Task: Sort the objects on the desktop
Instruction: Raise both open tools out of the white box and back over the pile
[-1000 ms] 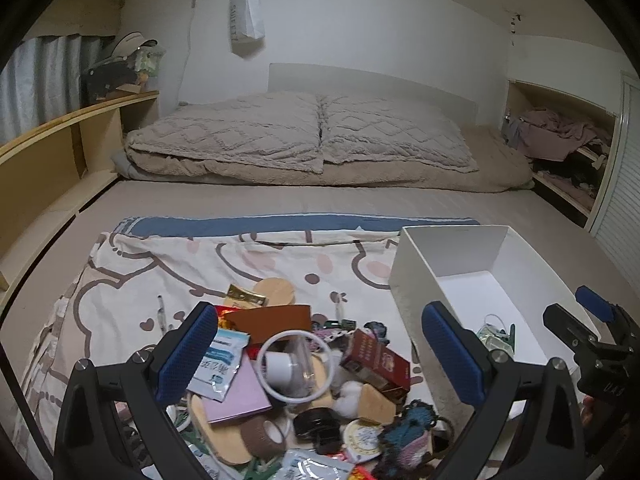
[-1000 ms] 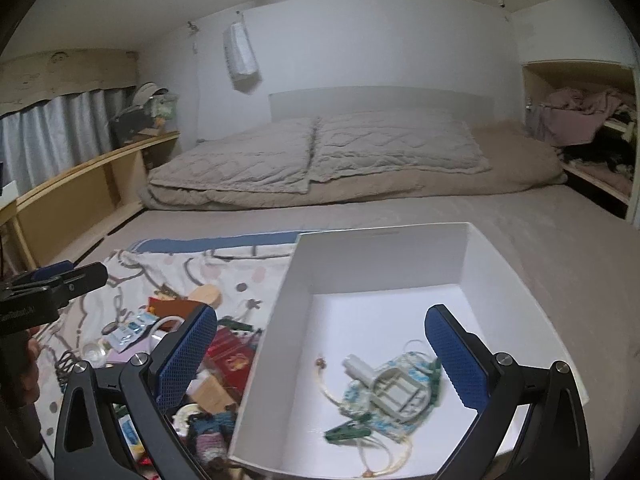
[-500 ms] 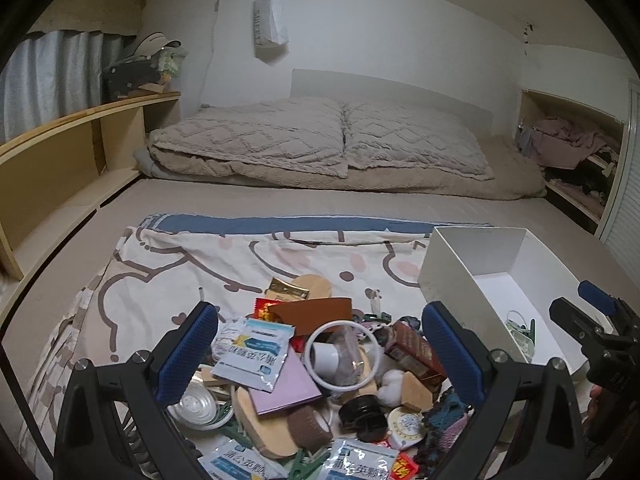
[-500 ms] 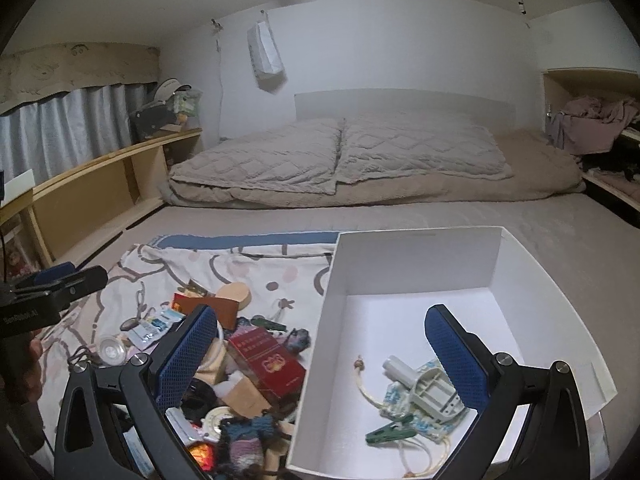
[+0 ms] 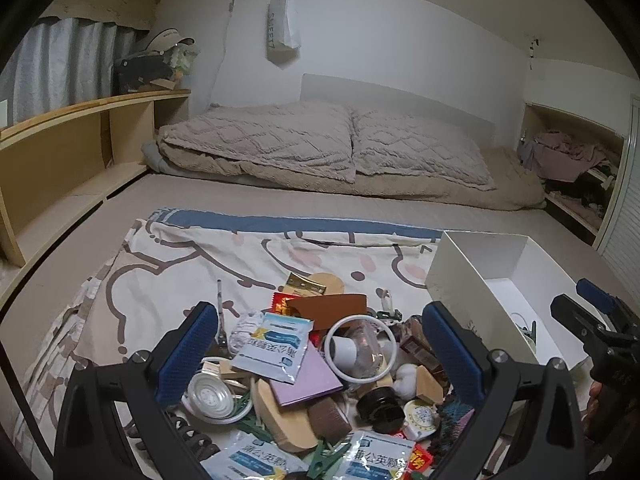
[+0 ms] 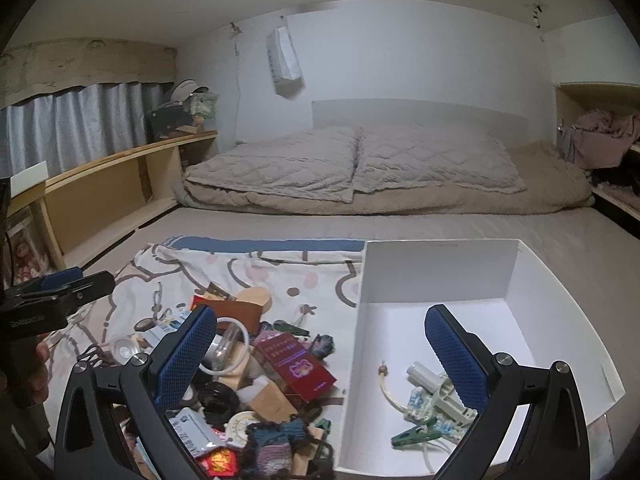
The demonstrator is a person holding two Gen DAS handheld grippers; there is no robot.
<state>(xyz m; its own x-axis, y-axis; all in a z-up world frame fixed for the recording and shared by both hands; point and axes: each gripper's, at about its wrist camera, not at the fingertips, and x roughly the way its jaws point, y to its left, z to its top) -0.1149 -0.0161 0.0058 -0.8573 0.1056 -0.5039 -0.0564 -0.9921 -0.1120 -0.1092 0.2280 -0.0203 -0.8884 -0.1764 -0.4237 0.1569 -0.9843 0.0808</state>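
A heap of small objects lies on a cartoon-print cloth: a white ring around a clear bottle, blue-and-white sachets, a lilac card, a brown wallet, a black cap, a red packet. My left gripper hovers open above the heap, nothing between its fingers. My right gripper hangs open over the left wall of the white box. Inside the box lie a green clothespin, a white plastic part and a cord.
The cloth and box rest on a bed with two quilted pillows at its head. Wooden shelving runs along the left; a cubby with clothes is at the right. A hand shows at the left edge.
Both grippers have swung left. The heap now sits centred under the left gripper, and the right gripper's view has shifted from over the box interior to its left wall. Both stay open.
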